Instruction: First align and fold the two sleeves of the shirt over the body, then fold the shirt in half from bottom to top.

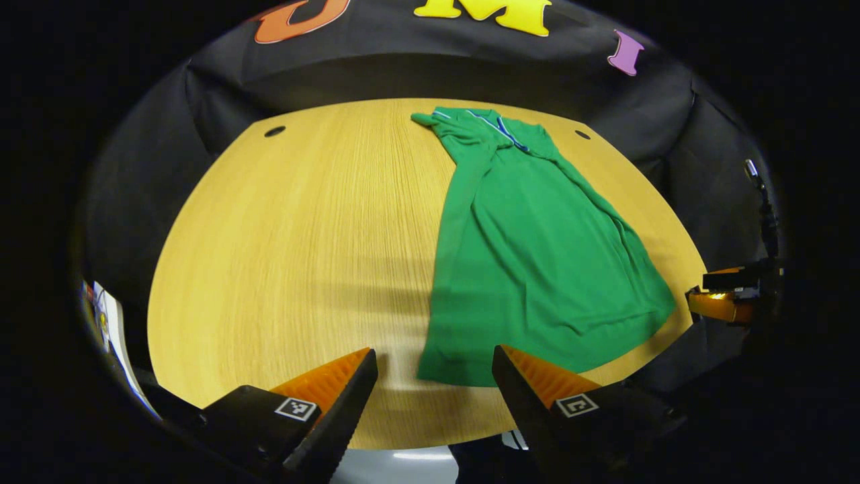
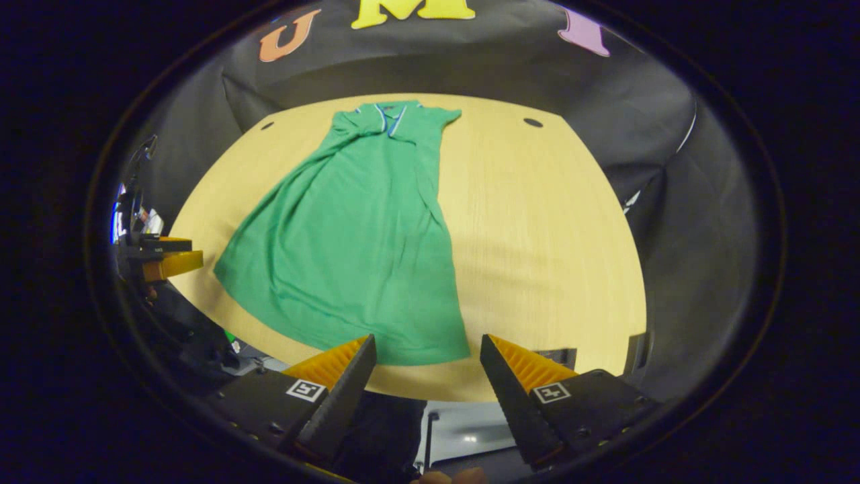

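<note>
Shirt: green shirt (image 1: 537, 249) lies flat on the wooden table (image 1: 289, 255), collar at the far edge near the booth wall, hem at the near edge. Both sleeves appear already folded in over the body, giving a long narrow shape that widens toward the hem; cloth shows a few wrinkles.
Collar: blue-and-white trim (image 1: 507, 131) at the neck, also seen in the right gripper view (image 2: 390, 117).
Left gripper: left gripper (image 1: 433, 376) hovers above the near table edge, fingers spread wide, nothing between them. The shirt's near-left hem corner (image 1: 437, 373) sits just ahead of the gap, closer to the right-hand finger. No contact with the cloth.
Right gripper: right gripper (image 2: 426, 359) hovers above the near table edge, fingers spread wide, empty. The shirt's near-right hem corner (image 2: 457, 353) lies just ahead of the gap between the fingers. No contact visible.
Cross-view: the right gripper shows at the right rim of the left gripper view, past the hem; the left gripper shows at the left rim of the right gripper view, beside the hem's other corner.
Table: two dark round holes (image 1: 274, 131) near the far corners.
</note>
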### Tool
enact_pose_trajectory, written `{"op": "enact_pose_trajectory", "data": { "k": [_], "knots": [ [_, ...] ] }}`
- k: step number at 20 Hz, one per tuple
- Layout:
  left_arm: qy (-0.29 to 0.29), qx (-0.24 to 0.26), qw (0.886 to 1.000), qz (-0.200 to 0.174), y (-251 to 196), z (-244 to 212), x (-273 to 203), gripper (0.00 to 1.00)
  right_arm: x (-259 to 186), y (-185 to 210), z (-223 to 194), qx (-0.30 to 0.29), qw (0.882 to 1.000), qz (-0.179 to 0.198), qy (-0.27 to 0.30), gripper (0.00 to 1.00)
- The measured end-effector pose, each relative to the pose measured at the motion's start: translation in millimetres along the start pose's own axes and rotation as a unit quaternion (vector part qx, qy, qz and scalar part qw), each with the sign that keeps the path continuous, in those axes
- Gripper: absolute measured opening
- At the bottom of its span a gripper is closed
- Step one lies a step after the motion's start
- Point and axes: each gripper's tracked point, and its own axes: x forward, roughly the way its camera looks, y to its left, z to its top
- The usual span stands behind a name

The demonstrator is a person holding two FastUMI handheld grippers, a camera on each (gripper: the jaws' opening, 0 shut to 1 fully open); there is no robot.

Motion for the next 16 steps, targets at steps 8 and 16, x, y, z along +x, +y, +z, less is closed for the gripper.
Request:
{"op": "enact_pose_trajectory", "data": {
  "k": [8,16],
  "knots": [
    [0.067,-0.013,0.998,-0.009,-7,-16,24,1.0,34,-7,-9,0.0,0.999,-0.002,0.046,0.96],
    [0.1,0.021,0.994,0.034,3,-21,29,1.0,60,-12,-11,0.004,0.997,0.013,0.072,0.94]
  ]
}}
